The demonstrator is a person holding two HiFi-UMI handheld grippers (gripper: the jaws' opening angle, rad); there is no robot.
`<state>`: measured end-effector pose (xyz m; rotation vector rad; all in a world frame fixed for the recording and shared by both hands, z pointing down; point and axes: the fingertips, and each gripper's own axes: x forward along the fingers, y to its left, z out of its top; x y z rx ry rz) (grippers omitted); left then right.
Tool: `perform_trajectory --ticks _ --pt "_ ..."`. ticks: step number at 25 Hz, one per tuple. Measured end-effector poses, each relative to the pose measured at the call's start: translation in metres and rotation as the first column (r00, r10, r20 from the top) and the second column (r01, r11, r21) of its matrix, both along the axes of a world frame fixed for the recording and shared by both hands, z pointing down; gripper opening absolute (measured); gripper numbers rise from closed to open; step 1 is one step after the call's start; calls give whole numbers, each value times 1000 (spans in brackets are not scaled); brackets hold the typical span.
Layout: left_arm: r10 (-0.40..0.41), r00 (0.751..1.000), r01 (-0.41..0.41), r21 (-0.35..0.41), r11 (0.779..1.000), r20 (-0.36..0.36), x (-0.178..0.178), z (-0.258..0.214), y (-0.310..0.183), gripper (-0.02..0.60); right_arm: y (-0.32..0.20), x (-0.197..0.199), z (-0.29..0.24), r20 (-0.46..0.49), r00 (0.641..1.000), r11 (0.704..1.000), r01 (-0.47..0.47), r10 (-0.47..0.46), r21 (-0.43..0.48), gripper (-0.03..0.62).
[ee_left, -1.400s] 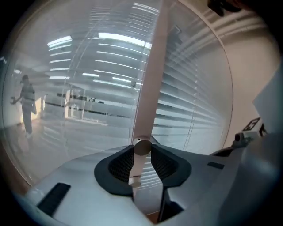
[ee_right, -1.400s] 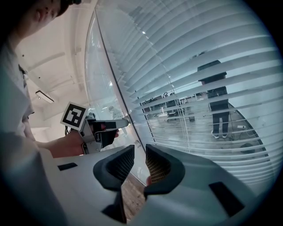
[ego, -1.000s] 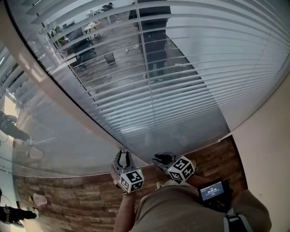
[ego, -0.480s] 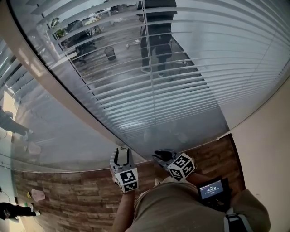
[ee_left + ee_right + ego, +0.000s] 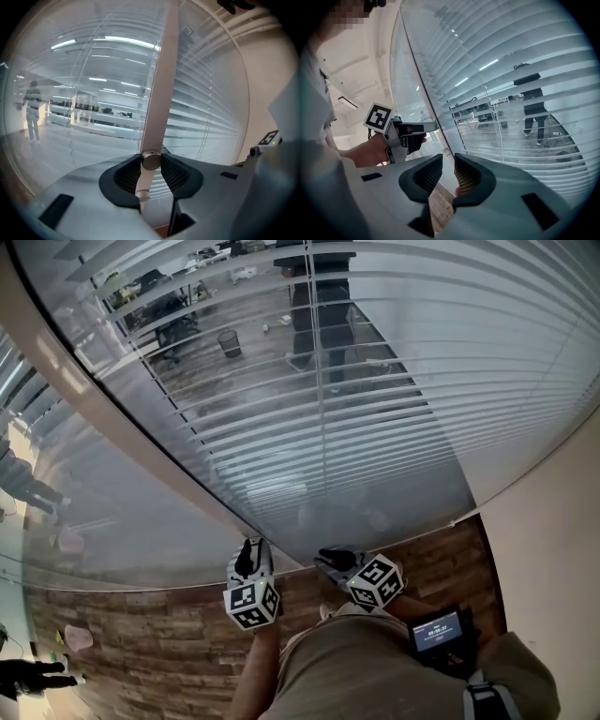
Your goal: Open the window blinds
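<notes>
The window blinds (image 5: 375, 381) hang behind glass, their slats tilted enough that an office shows through. My left gripper (image 5: 248, 559) reaches to the beige window post (image 5: 94, 399). In the left gripper view a small metal knob (image 5: 151, 160) with a thin rod below it sits between the pads, which touch it on both sides. These jaws have just been closing on the knob. My right gripper (image 5: 333, 563) hangs beside it, its jaws (image 5: 447, 176) a narrow gap apart with nothing in them. The right gripper view also shows the left gripper (image 5: 423, 131) in the person's hand.
A wooden floor (image 5: 141, 634) runs under the glass. A plain wall (image 5: 553, 549) stands at the right. Beyond the blinds stands a person (image 5: 323, 315), and another person (image 5: 28, 488) at the far left. A small screen (image 5: 439, 632) hangs at the wearer's waist.
The left gripper has rolled about its own axis, its marker cube turning, and its jaws look narrower than before. The right gripper has stayed where it was.
</notes>
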<state>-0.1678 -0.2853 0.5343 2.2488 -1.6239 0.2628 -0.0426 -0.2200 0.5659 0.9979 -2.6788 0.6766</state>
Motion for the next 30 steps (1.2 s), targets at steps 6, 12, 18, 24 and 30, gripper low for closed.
perform_trajectory --ticks 6,12,18,24,30 --pt "7 963 -28 73 997 271 2 3 0 141 -2 0 1 -5 1000 1000 -4 4 -1 87" --pt "-5 870 -68 128 989 494 2 10 2 140 -1 -6 -1 -9 1000 1000 12 -12 4 87" --pt "21 787 -126 128 984 617 2 13 2 138 2 -9 -1 -15 1000 1000 19 -19 9 87" --pt "29 692 -177 130 976 721 7 15 0 135 3 -1 1 -15 1000 1000 11 -11 7 87" --pt "37 597 -236 131 963 801 2 18 1 129 5 -6 -1 -9 1000 1000 6 -6 13 86"
